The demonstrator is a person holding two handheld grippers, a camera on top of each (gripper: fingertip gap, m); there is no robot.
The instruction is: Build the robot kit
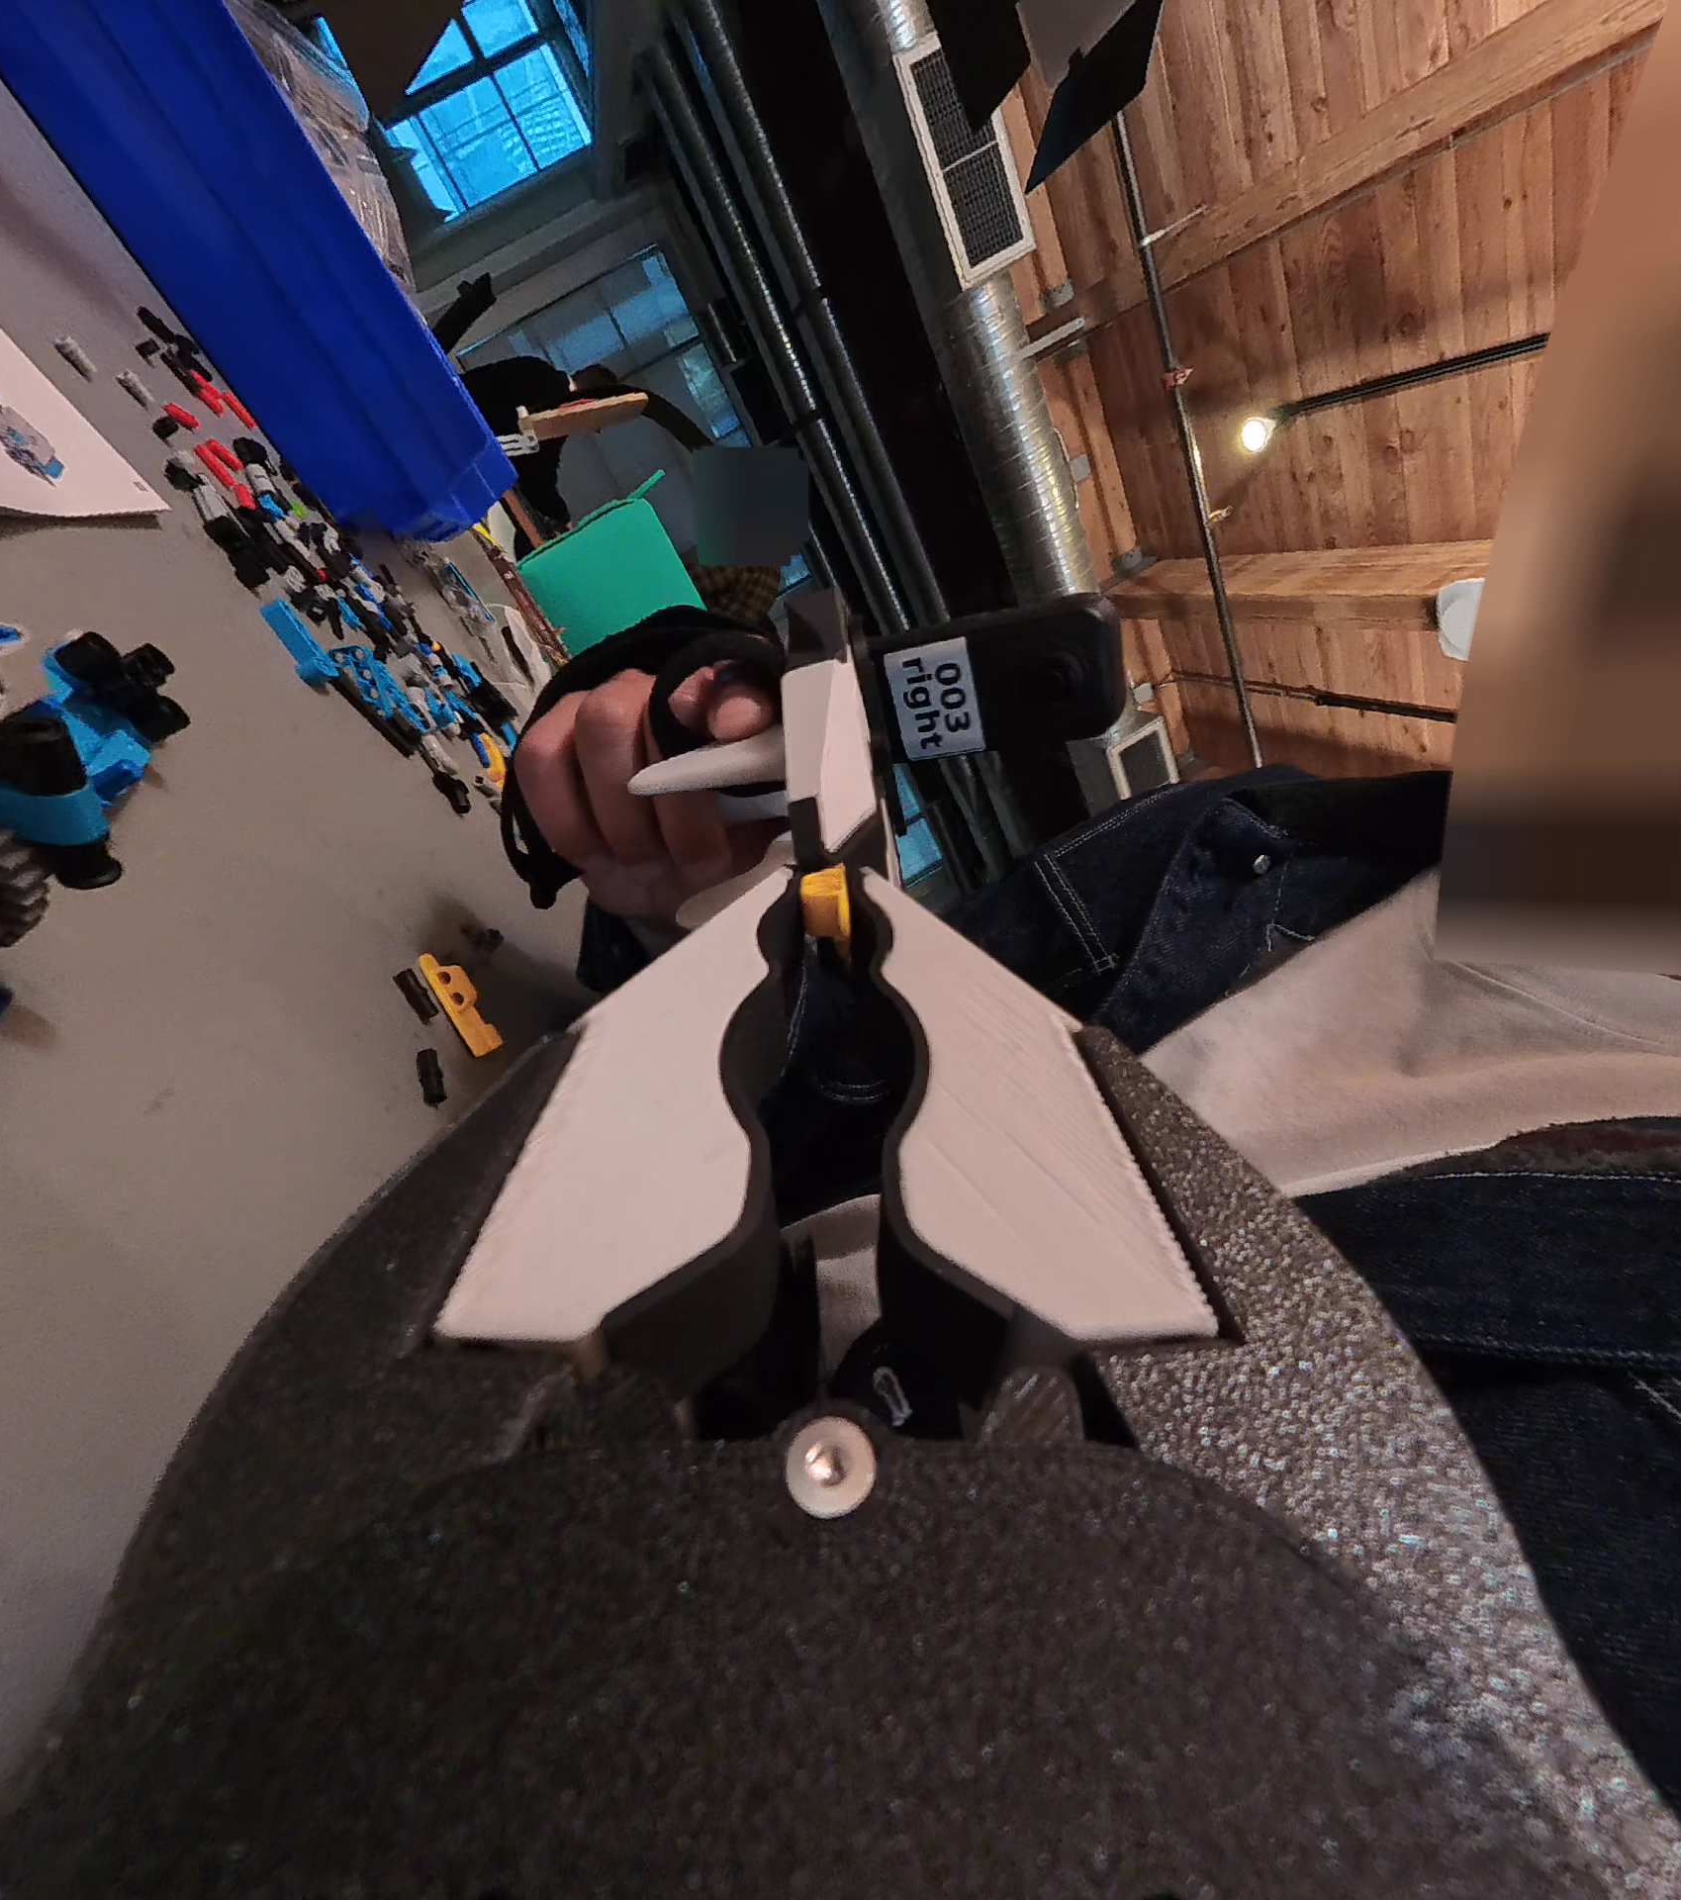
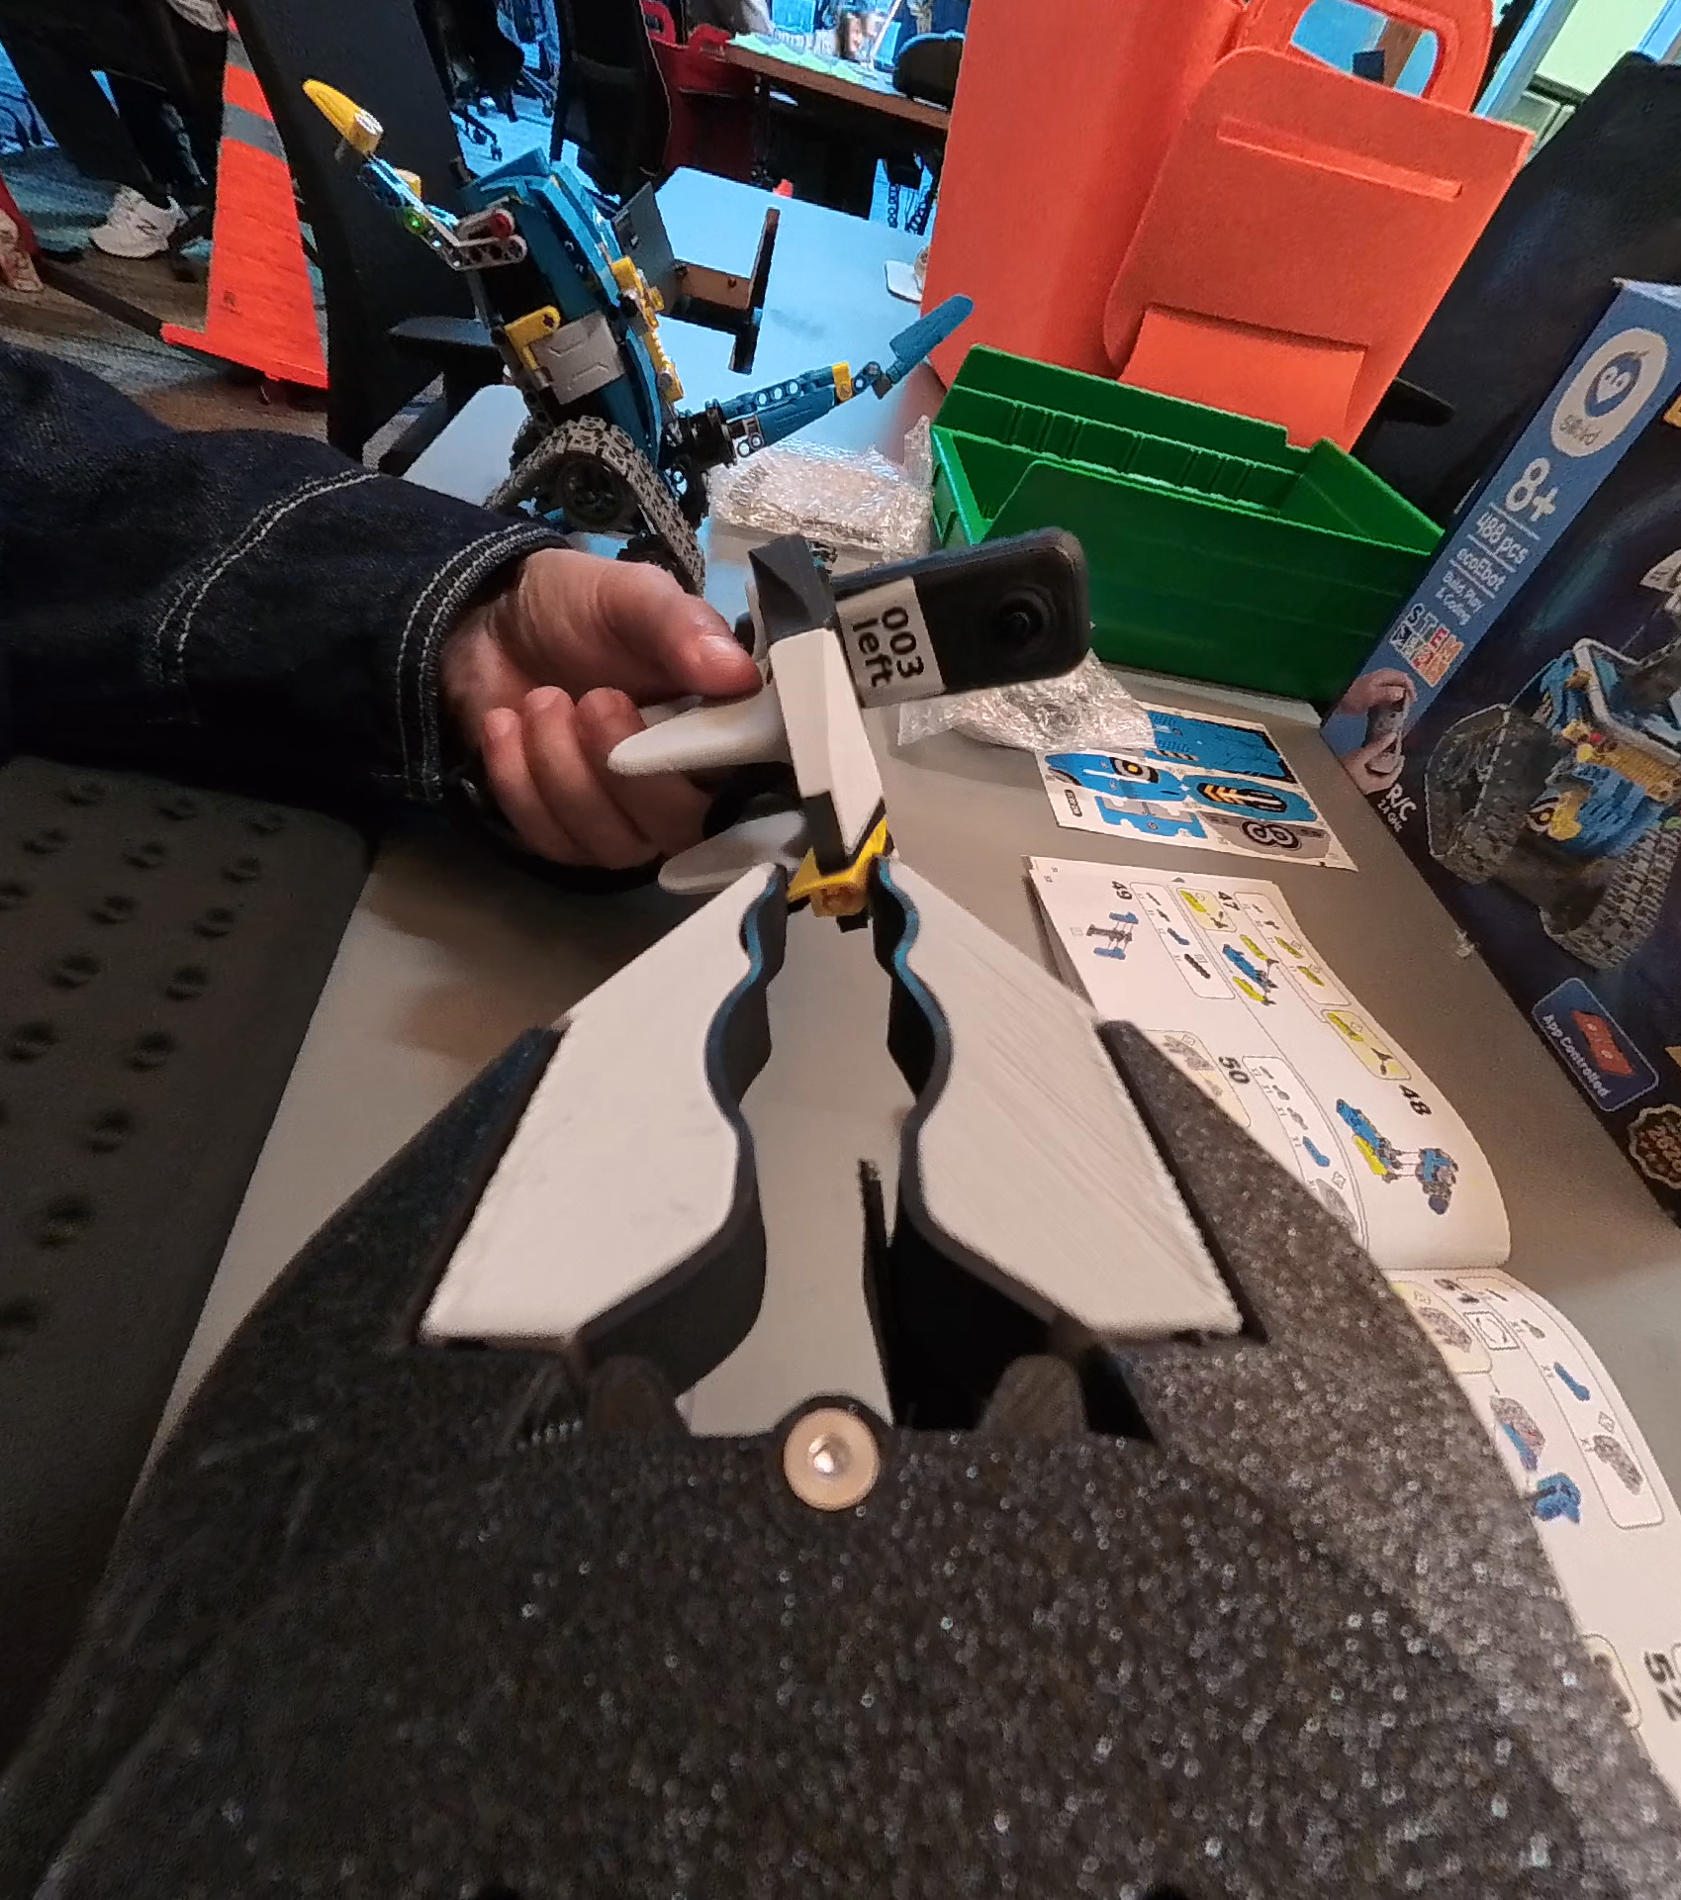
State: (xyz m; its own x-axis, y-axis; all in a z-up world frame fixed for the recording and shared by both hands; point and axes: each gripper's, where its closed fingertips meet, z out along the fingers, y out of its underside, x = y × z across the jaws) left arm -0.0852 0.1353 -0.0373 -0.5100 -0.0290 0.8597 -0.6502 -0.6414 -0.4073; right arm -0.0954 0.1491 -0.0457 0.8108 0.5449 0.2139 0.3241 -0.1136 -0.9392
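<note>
A small yellow building piece [image 1: 824,909] sits between my left gripper's [image 1: 824,894] white fingertips, held above the table edge. My right gripper [image 1: 820,838] comes in from above in a person's hand, its tips meeting the same piece. In the right wrist view the yellow piece [image 2: 834,890] lies between my right gripper's [image 2: 831,892] tips, with a small black pin [image 2: 850,922] just under it. My left gripper [image 2: 846,843] presses on it from above. Both grippers are closed on the piece, tip to tip.
Grey table [image 1: 229,1028] with scattered small parts [image 1: 373,607], a partly built blue model [image 1: 3,740], a yellow part [image 1: 456,1002], a blue bin [image 1: 250,257]. The right wrist view shows a built tracked model [image 2: 589,339], green bin [image 2: 1175,514], kit box [image 2: 1617,740], instruction booklet [image 2: 1257,1038], sticker sheet [image 2: 1185,787], black mat [image 2: 75,1028]. Left and right tips are no more than a few centimetres apart. The built tracked model [image 2: 589,339] is about 35 cm from both grippers' fingertips.
</note>
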